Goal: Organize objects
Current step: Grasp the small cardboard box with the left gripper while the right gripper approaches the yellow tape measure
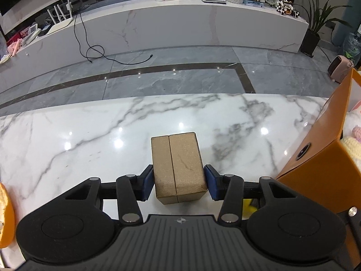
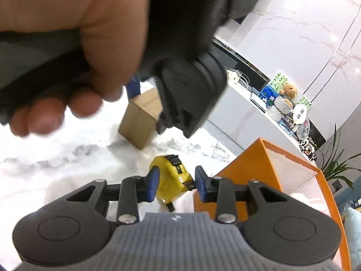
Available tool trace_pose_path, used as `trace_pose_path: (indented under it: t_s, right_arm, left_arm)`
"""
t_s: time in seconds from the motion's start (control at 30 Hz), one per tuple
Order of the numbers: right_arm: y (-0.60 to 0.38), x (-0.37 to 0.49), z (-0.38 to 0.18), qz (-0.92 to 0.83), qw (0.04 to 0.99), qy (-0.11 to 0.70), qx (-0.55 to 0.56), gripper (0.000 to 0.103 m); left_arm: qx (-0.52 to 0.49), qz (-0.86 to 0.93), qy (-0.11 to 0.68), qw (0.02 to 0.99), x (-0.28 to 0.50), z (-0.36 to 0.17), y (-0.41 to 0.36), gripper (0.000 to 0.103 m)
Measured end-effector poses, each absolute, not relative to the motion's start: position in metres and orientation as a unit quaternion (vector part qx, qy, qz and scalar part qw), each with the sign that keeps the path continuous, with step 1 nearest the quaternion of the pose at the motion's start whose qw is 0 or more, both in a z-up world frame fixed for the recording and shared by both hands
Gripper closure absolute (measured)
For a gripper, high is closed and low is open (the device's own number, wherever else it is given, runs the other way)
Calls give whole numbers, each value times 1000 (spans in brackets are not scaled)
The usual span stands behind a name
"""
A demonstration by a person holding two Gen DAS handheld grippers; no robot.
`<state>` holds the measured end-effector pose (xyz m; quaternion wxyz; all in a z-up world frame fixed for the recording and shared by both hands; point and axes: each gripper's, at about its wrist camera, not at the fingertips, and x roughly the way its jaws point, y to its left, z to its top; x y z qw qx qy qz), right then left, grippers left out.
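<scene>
A tan cardboard box (image 1: 178,164) stands on the white marble table (image 1: 79,140). My left gripper (image 1: 179,184) is shut on it, one blue pad pressed against each side near its base. The right wrist view shows the same box (image 2: 140,119) under a person's hand (image 2: 90,45), which holds the left gripper's black body. A yellow tape measure (image 2: 169,178) lies on the table beside an orange bin (image 2: 255,164). My right gripper (image 2: 176,184) is shut on it, with its blue pads against both flanks. A sliver of the tape measure (image 1: 248,205) shows in the left wrist view.
The open orange bin (image 1: 325,149) stands at the table's right and holds soft, pale items (image 1: 354,140). An orange object (image 1: 4,214) pokes in at the left edge. Beyond the table's far edge lie a grey floor and a long white counter (image 1: 180,27) with clutter.
</scene>
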<state>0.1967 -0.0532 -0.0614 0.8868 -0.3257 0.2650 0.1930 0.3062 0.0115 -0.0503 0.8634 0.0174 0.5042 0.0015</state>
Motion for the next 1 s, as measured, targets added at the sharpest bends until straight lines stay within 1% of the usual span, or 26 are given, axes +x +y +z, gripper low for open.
trace_pose_path:
  t_s: [0.23, 0.33, 0.37, 0.4, 0.53, 0.67, 0.73, 0.87, 1.0]
  right_arm:
    - [-43, 180, -63, 202, 852, 274, -398, 71]
    - [-40, 172, -70, 207, 839, 265, -428, 72]
    - [-47, 184, -69, 203, 839, 257, -435, 73]
    - [-43, 181, -68, 195, 841, 250, -439, 72]
    - [-46, 211, -78, 174, 856, 257, -414, 58]
    - [-45, 220, -74, 178, 869, 267, -376, 52]
    - [-42, 217, -74, 177, 870, 258, -381, 44]
    - [-43, 214, -70, 168, 880, 254, -364, 42]
    - [-53, 232, -71, 155, 900, 271, -305, 44]
  left_arm:
    - [18, 4, 506, 862, 300, -51, 23, 48]
    - [18, 0, 506, 863, 299, -50, 27, 48]
    - [18, 0, 506, 862, 300, -50, 27, 48]
    - [17, 1, 506, 862, 300, -50, 28, 48]
    - [18, 1, 504, 863, 299, -51, 29, 48]
    - [25, 0, 505, 863, 299, -51, 28, 48]
    - [22, -1, 504, 863, 299, -52, 29, 47]
    - [25, 0, 505, 863, 298, -52, 29, 47]
    - [28, -1, 505, 863, 297, -53, 29, 47]
